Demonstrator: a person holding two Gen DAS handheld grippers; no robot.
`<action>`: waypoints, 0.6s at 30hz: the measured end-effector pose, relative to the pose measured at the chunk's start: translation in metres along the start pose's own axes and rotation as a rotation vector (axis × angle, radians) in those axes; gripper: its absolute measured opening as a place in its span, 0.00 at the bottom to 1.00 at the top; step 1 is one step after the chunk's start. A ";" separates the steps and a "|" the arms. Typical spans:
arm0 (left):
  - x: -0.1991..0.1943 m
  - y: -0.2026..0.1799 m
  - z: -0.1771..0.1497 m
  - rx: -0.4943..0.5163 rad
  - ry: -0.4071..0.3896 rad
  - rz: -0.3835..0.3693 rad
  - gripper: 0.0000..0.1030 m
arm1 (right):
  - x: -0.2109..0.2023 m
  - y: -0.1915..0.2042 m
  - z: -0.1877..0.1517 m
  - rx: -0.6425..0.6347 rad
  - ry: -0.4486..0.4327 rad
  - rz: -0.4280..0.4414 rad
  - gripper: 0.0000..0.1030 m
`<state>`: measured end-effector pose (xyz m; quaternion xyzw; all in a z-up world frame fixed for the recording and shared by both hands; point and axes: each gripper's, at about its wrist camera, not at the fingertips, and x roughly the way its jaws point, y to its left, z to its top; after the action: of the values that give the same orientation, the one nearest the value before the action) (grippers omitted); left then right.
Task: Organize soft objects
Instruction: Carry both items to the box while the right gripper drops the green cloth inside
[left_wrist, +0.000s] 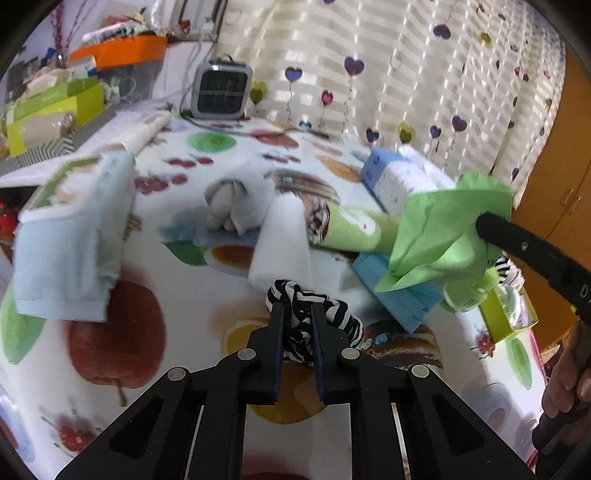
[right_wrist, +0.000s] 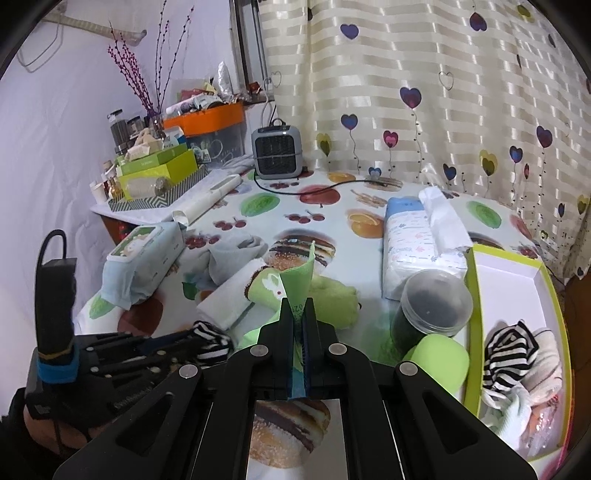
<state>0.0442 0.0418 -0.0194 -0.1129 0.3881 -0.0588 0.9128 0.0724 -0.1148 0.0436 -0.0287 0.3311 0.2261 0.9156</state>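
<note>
clamping a black-and-white striped knit sock (left_wrist: 314, 314) on the fruit-print tablecloth (left_wrist: 192, 295), left gripper (left_wrist: 298, 314) pinches it for lifting. right gripper (right_wrist: 298, 314) clenched on thin green cloth (right_wrist: 299, 273), raised, likely bound for the green-rimmed cardboard box (right_wrist: 513, 273) holding other socks.

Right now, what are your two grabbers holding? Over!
Left gripper shut on striped sock. Right gripper shut on green cloth, lifted. Box at right holds another striped sock. Plastic jar stands before it.
</note>
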 end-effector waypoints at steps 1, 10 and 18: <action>-0.005 -0.001 0.002 0.002 -0.014 -0.001 0.12 | -0.003 0.000 0.000 0.001 -0.007 0.001 0.03; -0.039 -0.021 0.008 0.034 -0.083 -0.043 0.12 | -0.028 -0.001 -0.004 0.021 -0.042 0.018 0.04; -0.048 -0.046 0.012 0.079 -0.102 -0.080 0.12 | -0.052 -0.007 -0.009 0.035 -0.075 0.008 0.04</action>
<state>0.0190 0.0083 0.0333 -0.0949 0.3336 -0.1048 0.9320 0.0346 -0.1435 0.0683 -0.0029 0.3007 0.2248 0.9268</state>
